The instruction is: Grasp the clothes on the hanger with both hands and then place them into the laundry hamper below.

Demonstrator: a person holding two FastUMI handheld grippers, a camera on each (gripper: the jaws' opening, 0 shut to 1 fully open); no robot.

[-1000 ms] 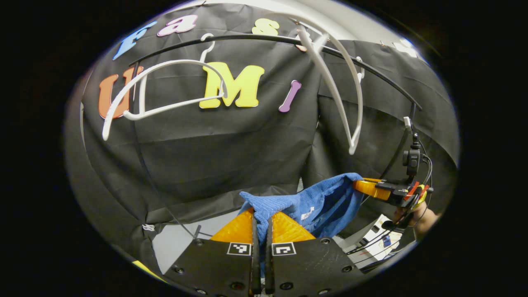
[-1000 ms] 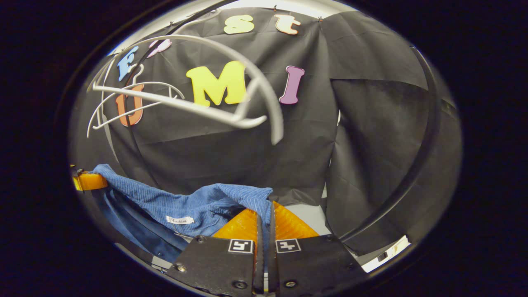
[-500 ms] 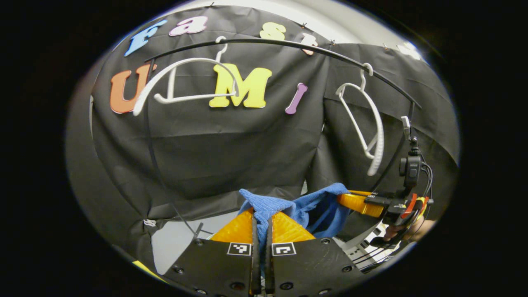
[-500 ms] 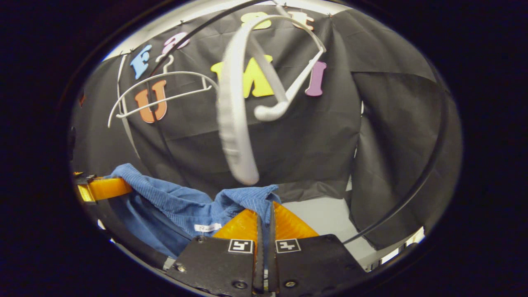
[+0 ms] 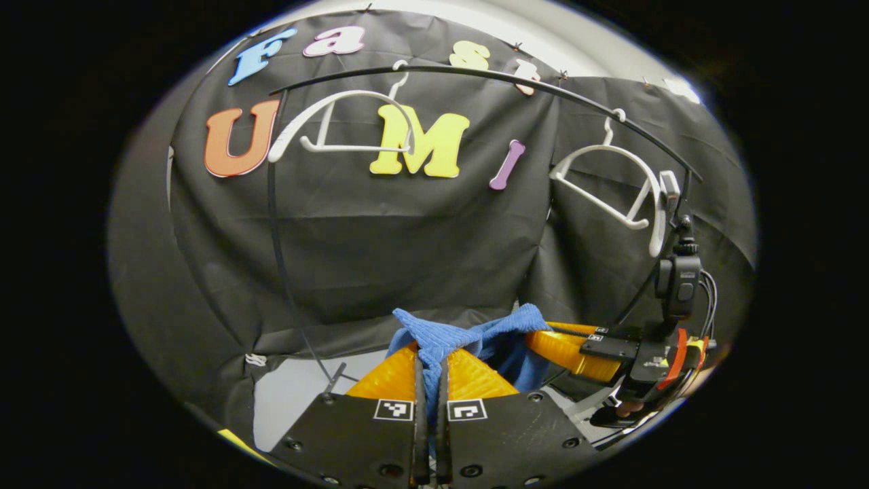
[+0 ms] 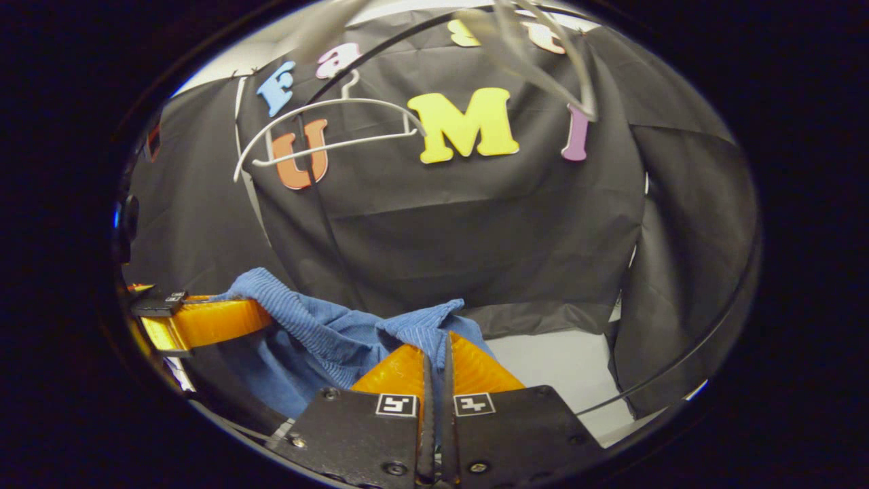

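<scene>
A blue ribbed garment (image 5: 468,337) hangs slack between my two grippers, below the rail. My left gripper (image 5: 431,360) is shut on one bunched edge of it. In the left gripper view the right gripper (image 5: 543,333) comes in from the right, pinching the cloth's other end. In the right gripper view my right gripper (image 6: 438,343) is shut on a fold of the garment (image 6: 319,329), and the left gripper (image 6: 261,309) holds the far end at the left. The hamper is out of sight.
A black clothes rail (image 5: 489,73) arcs across the top with two bare white hangers (image 5: 346,122) (image 5: 621,183) on it. In the right gripper view one hanger (image 6: 326,129) hangs still and another (image 6: 543,61) is blurred overhead. The white floor (image 6: 563,360) lies below.
Both grippers have come lower and closer together with the garment, which now sags in a tighter bunch. The emptied hanger has swung up and away from the right gripper.
</scene>
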